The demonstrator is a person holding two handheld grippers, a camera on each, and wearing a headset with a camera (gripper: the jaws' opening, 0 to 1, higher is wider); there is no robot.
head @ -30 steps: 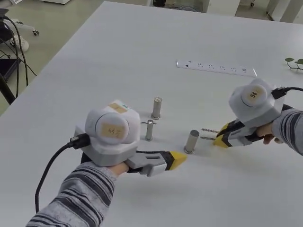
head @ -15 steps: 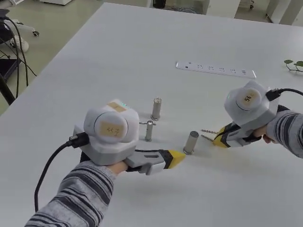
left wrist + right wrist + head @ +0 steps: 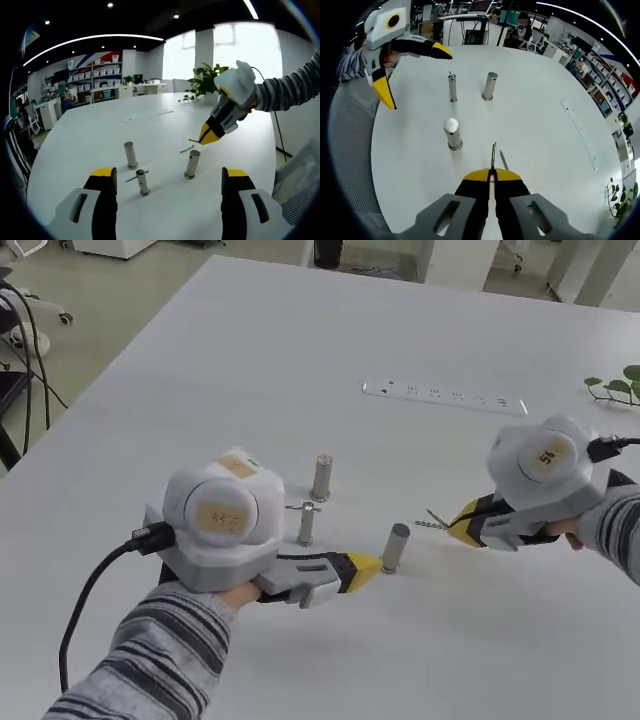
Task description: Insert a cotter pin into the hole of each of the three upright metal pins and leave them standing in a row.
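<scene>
Found left gripper (image 3: pixel 365 568) low over table (image 3: pixel 250 360), jaws spread wide, empty. Counted three metal pins (image 3: pixel 396 548) upright just beside it, middle pin (image 3: pixel 306 525) crossed by a cotter pin (image 3: pixel 298 507). Noted right gripper (image 3: pixel 455 523) clenched on second cotter pin (image 3: pixel 493 152), third cotter pin (image 3: pixel 504 160) loose on table alongside.
</scene>
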